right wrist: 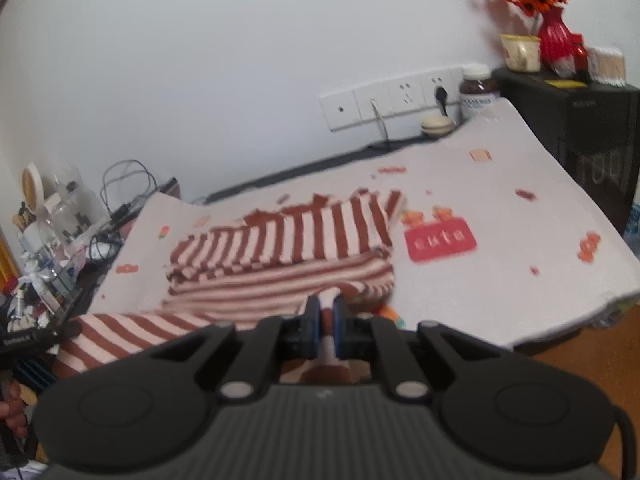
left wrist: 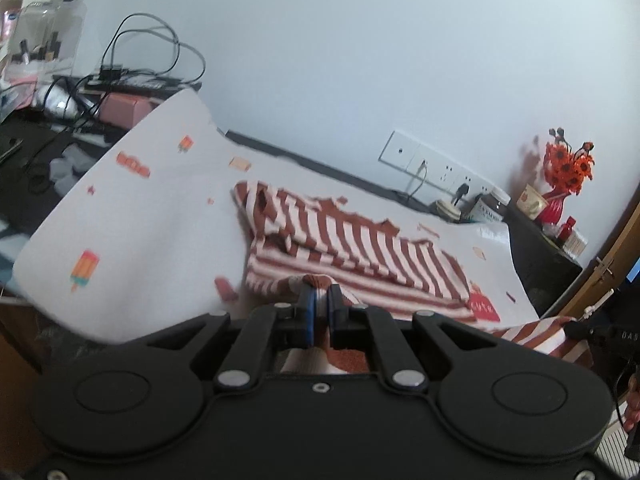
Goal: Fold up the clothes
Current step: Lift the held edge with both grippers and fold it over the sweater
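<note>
Left wrist view: the left hand-held gripper [left wrist: 319, 294] had its jaws pressed together on the near edge of the striped garment [left wrist: 352, 248]. Fabric passed between the blue pads and showed again below them, inside the gripper frame. The rest of the garment lay ahead of the gripper, partly folded, on a white sheet [left wrist: 132, 216] printed with small orange and red figures, which covered the counter. At the right edge, a second part of the striped fabric ran to the right hand-held gripper [left wrist: 600, 334], of which only a dark part was visible.

Right wrist view: the right hand-held gripper [right wrist: 326, 312] was likewise pinched shut on a near edge of the striped garment [right wrist: 288, 256]. The folded bulk lay directly ahead on the white sheet [right wrist: 500, 280]. A striped band stretched leftward from the garment to the left hand-held gripper [right wrist: 28, 338] at the frame edge. A red vase of orange flowers [right wrist: 554, 34] stood at the far right by the wall.
</note>
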A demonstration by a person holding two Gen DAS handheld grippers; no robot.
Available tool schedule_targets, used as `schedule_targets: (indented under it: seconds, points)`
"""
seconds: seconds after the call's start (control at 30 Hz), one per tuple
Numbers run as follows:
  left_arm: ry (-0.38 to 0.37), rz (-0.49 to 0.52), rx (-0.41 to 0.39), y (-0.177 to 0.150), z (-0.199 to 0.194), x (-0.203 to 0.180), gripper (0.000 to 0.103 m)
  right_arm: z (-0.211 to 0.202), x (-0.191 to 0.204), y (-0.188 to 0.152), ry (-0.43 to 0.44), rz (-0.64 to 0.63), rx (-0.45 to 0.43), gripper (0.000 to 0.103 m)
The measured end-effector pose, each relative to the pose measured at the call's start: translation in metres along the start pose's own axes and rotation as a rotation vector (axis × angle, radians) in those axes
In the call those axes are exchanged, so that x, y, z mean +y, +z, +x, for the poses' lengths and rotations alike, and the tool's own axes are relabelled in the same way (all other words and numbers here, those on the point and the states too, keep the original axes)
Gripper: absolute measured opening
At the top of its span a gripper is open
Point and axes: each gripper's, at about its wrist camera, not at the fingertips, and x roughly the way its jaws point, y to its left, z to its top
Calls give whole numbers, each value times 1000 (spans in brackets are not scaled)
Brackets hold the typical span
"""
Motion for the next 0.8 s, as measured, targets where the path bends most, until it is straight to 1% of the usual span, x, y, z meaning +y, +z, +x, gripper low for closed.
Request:
schedule_targets:
  seconds: [0.13, 0.3, 0.4, 0.5, 0.57, 0.63, 0.8]
  points:
    - [-2, -36, 13, 32, 27, -1, 6, 25, 11, 40, 4, -42, -2, 7]
    - [28, 42, -21, 75, 61, -14, 6, 57, 24, 89, -19, -98, -8, 7]
    - [50, 50, -11, 93, 85, -17, 6, 76, 25, 110, -19, -117, -10, 7]
    - [89, 36, 10, 105, 113, -14, 6, 102, 17, 124, -11, -124, 9, 7]
    - [124, 20, 28, 111, 132, -12, 6, 120, 7, 130, 3, -105, 27, 7]
    - [152, -3, 60, 114, 152, -8, 6, 142, -7, 135, 19, -76, 50, 7]
    - [235, 6, 134, 118, 206, -7, 6, 201, -37, 138, 30, -41, 132, 7]
